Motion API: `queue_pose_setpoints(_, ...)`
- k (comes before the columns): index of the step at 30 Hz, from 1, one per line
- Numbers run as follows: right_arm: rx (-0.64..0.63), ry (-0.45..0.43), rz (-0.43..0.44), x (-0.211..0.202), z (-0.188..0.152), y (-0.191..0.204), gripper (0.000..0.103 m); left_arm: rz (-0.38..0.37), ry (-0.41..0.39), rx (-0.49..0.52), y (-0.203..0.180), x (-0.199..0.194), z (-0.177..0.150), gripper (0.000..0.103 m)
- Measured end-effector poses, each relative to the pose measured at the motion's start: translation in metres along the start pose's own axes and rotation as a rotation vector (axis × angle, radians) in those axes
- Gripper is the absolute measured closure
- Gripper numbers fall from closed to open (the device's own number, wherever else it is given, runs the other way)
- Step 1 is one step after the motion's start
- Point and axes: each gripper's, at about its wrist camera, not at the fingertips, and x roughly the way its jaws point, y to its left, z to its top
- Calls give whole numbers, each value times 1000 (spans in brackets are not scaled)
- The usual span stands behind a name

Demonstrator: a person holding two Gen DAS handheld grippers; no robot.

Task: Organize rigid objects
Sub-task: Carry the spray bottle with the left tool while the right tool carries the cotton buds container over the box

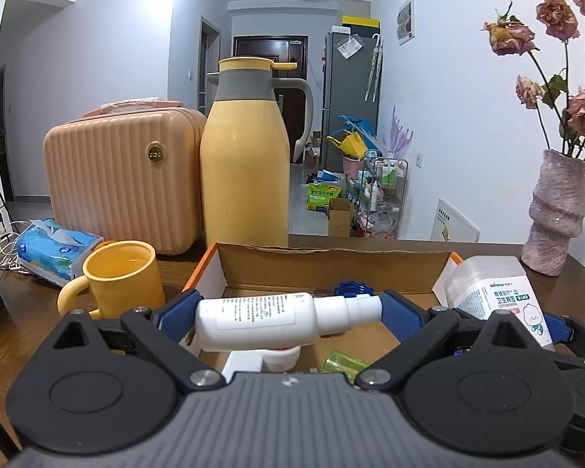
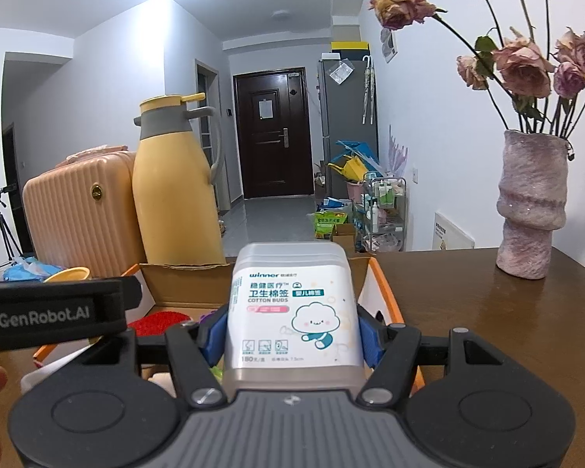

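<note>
Over the open cardboard box [image 1: 331, 269] on the counter [image 2: 487, 312], my left gripper [image 1: 288, 312] clamps a white spray bottle [image 1: 269, 319] end to end, a hold that could let it pivot and drop onto the clutter below. My right gripper [image 2: 292, 335] squeezes a clear tub [image 2: 292, 312] reading "winner" and "COTTON BUDS"; its smooth walls may slip. Beyond stands a yellow thermos jug [image 1: 245, 156].
</note>
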Motion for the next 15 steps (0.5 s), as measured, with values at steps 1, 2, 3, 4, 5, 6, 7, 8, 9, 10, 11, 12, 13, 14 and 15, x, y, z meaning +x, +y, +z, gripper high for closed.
queue_pose_setpoints(1,0,0,1,3,1,1,39,2,0,-1,0,2,1,4)
queue_pose_setpoints(2,0,2,1,6,1,2,39,4,2,-3,1,5,1,4)
queue_pose_setpoints(3,-1,3,0,8,2,3,39,6,3,-5,2,8,2,4)
queue_pose_setpoints(4,-1,4,1,11,2,3,39,8,5,-6,3,10,3,4)
queue_pose_setpoints(5,-1,5,2,13,3,4,39,10,6,-9,4,13,3,4)
queue_pose_setpoints(6,-2,6,2,16,4,5,39,13,7,-11,4,15,4,4)
queue_pose_setpoints(7,-3,6,2,18,5,5,39,15,9,-12,5,17,4,4)
queue_pose_setpoints(8,-4,7,3,20,5,5,39,17,11,-13,6,20,5,4)
queue_pose_setpoints(9,-6,7,2,22,6,6,39,19,12,-13,5,22,5,4)
queue_pose_setpoints(10,-7,8,1,25,6,6,39,22,14,-14,6,24,6,4)
queue_pose_setpoints(11,-8,9,-1,27,7,6,39,24,15,-13,6,27,7,4)
queue_pose_setpoints(12,-7,11,-1,29,7,6,39,25,16,-13,6,29,7,4)
queue_pose_setpoints(13,-7,14,-1,31,7,6,39,26,17,-13,6,32,8,4)
queue_pose_setpoints(14,-7,17,-2,33,7,6,39,28,18,-11,5,34,8,4)
queue_pose_setpoints(15,-6,21,-2,35,6,6,39,31,21,-11,5,37,8,4)
